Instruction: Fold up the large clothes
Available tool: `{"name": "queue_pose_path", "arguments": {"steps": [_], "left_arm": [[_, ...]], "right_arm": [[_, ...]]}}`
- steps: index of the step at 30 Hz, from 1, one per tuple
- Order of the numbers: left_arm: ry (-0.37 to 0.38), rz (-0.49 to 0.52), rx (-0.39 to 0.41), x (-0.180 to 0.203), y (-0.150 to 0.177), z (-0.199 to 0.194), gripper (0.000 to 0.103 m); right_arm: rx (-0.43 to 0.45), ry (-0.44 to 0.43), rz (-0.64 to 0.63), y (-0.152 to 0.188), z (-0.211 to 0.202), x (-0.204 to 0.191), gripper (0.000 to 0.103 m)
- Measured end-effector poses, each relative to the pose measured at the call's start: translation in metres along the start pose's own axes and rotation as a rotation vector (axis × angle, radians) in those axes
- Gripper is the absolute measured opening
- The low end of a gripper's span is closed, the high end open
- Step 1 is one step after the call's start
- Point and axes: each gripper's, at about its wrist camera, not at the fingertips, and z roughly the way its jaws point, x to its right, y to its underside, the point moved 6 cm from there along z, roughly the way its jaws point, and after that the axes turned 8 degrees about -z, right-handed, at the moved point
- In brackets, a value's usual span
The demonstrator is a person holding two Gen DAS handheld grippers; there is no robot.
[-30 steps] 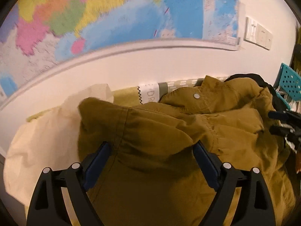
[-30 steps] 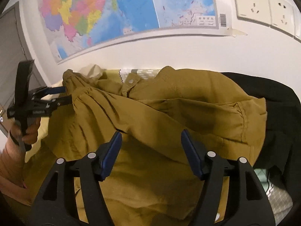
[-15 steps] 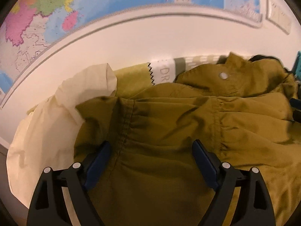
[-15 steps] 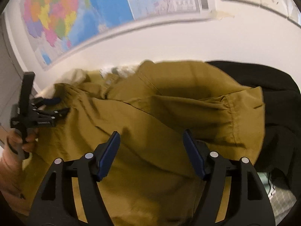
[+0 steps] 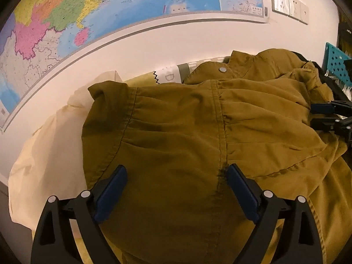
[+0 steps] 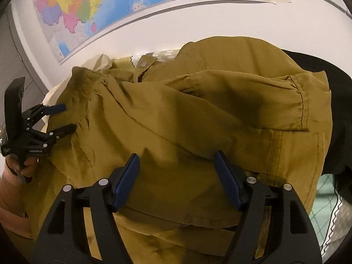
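Note:
An olive-brown jacket point(image 5: 187, 132) lies spread and creased across the surface, with a snap button near its collar point(image 5: 222, 69). My left gripper point(image 5: 176, 178) hovers just above the jacket's left part, jaws wide apart and gripping nothing. In the right wrist view the left gripper point(image 6: 61, 117) stands open at the jacket's left edge, held by a hand point(image 6: 19, 167). My right gripper point(image 6: 177, 171) is open over the jacket's point(image 6: 198, 114) lower middle, with only flat cloth below its blue pads. The right gripper point(image 5: 325, 116) also shows at the right edge of the left wrist view.
A cream cloth point(image 5: 44, 143) lies left of the jacket and a black garment point(image 6: 338, 101) lies right of it. A wall with a map point(image 5: 110, 11) and sockets point(image 5: 288, 6) rises close behind. A teal perforated basket point(image 5: 336, 66) stands at the far right.
Both grippers have sunk closer to the jacket, which now fills more of each view and lies flatter. Jaws stay wide apart throughout.

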Motion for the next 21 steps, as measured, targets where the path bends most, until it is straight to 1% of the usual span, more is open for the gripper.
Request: {"name": "queue_pose_path", "arguments": {"steps": [3,5,7,11,12,15,19,21], "left_arm": [[-0.005,-0.001,0.003,-0.001,-0.002,-0.002,0.089],[-0.007,-0.002,0.006,-0.001,-0.002,-0.004,0.089],[-0.014,-0.002,0.012,0.000,-0.001,-0.008,0.089],[-0.027,0.003,0.035,0.003,0.003,-0.018,0.089],[-0.031,0.005,0.040,0.004,0.005,-0.020,0.089],[-0.013,-0.010,0.037,0.006,0.009,-0.023,0.089],[-0.026,-0.010,0.030,0.008,0.019,-0.023,0.089],[-0.034,-0.020,0.020,0.006,0.024,-0.023,0.089]], "right_arm": [[0.019,0.006,0.012,-0.003,-0.011,-0.005,0.072],[0.044,-0.012,0.009,-0.004,-0.021,-0.011,0.076],[0.060,-0.016,-0.017,-0.003,-0.031,-0.022,0.076],[0.089,-0.062,-0.050,0.003,-0.044,-0.044,0.077],[0.082,-0.071,-0.069,0.005,-0.043,-0.051,0.077],[0.044,-0.054,-0.089,0.011,-0.032,-0.055,0.077],[-0.037,-0.039,-0.052,0.024,-0.006,-0.043,0.076],[-0.039,-0.049,-0.028,0.028,-0.001,-0.037,0.075]]}}
